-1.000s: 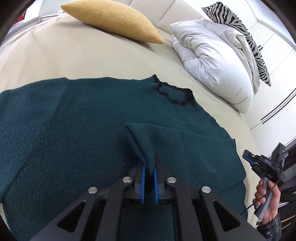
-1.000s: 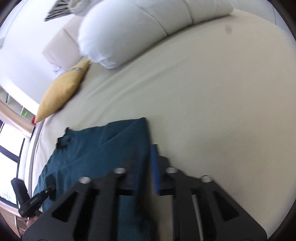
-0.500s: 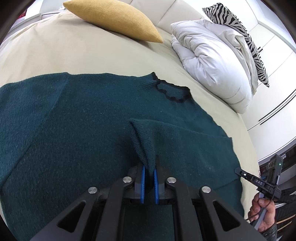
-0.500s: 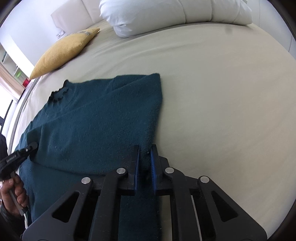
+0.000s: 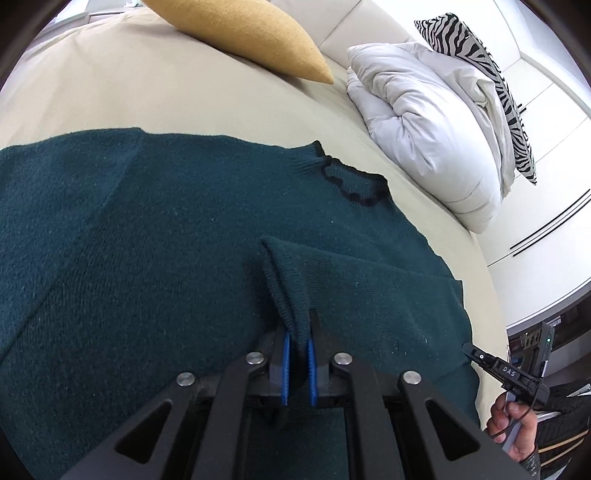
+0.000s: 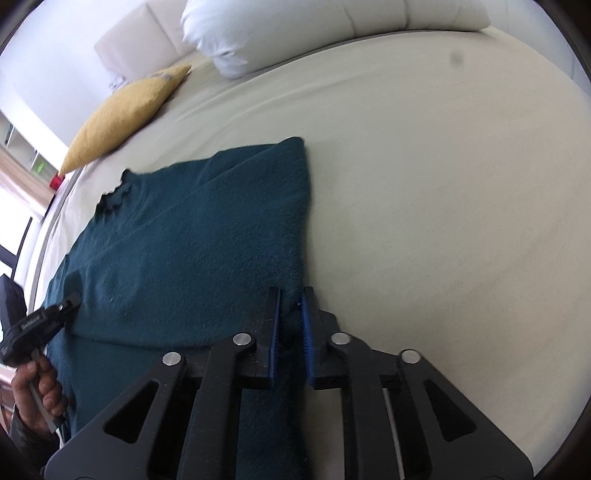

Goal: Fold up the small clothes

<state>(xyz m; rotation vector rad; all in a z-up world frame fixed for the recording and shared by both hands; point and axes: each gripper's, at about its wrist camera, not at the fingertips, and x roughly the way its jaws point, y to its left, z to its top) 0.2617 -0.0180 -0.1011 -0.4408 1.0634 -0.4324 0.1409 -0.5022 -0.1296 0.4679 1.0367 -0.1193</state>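
Note:
A dark teal knit sweater (image 5: 166, 236) with a black-trimmed collar (image 5: 351, 184) lies flat on a beige bed. Its right sleeve is folded across the body. My left gripper (image 5: 297, 332) is shut on the sleeve cuff (image 5: 284, 280) and holds it just above the sweater's middle. In the right wrist view the sweater (image 6: 192, 236) lies to the left. My right gripper (image 6: 290, 295) is shut on the sweater's folded right edge (image 6: 301, 221) near the hem. Each gripper shows in the other's view, held in a hand: the right one (image 5: 509, 373) and the left one (image 6: 37, 325).
A mustard cushion (image 5: 243, 33) and a white duvet (image 5: 428, 122) with a zebra pillow (image 5: 476, 55) lie at the head of the bed. The bed sheet (image 6: 443, 184) stretches to the right of the sweater. The bed's edge (image 5: 491, 295) runs along the right.
My left gripper has carried the cuff a little further over the sweater. My right gripper came down onto the sweater's right edge and closed on it.

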